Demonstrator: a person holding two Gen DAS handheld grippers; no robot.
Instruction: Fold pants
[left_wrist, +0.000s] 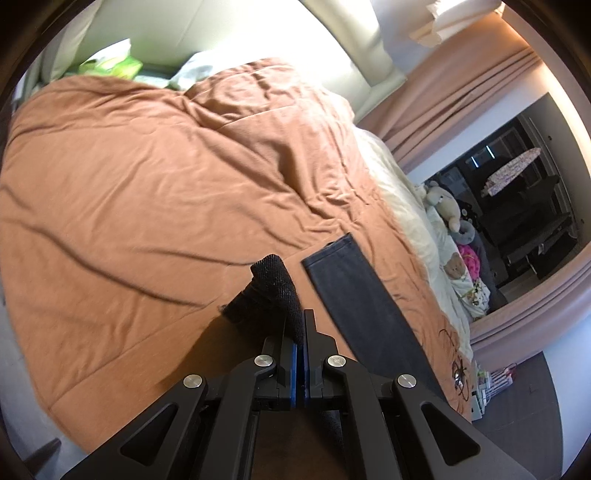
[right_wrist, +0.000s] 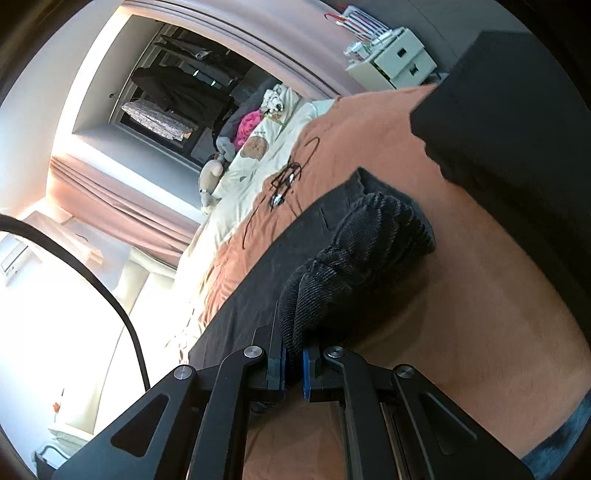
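Observation:
The dark grey pants (left_wrist: 354, 295) lie on the orange duvet (left_wrist: 147, 184), one leg stretching away to its hem. My left gripper (left_wrist: 300, 332) is shut on a bunch of the pants' black ribbed knit edge (left_wrist: 277, 291), which rises out from between the fingers. In the right wrist view the pants (right_wrist: 255, 291) run away along the bed. My right gripper (right_wrist: 293, 350) is shut on a thick bunch of the same ribbed knit (right_wrist: 362, 243), lifted off the duvet (right_wrist: 461, 314).
A cream sheet (left_wrist: 402, 192) with stuffed toys (left_wrist: 447, 206) lines the bed's far side. A black cable (right_wrist: 284, 181) lies on the duvet. Pink curtains (left_wrist: 461, 110), a dark open wardrobe (left_wrist: 524, 206) and a white drawer unit (right_wrist: 399, 59) stand beyond. A dark blurred shape (right_wrist: 517, 129) fills the upper right.

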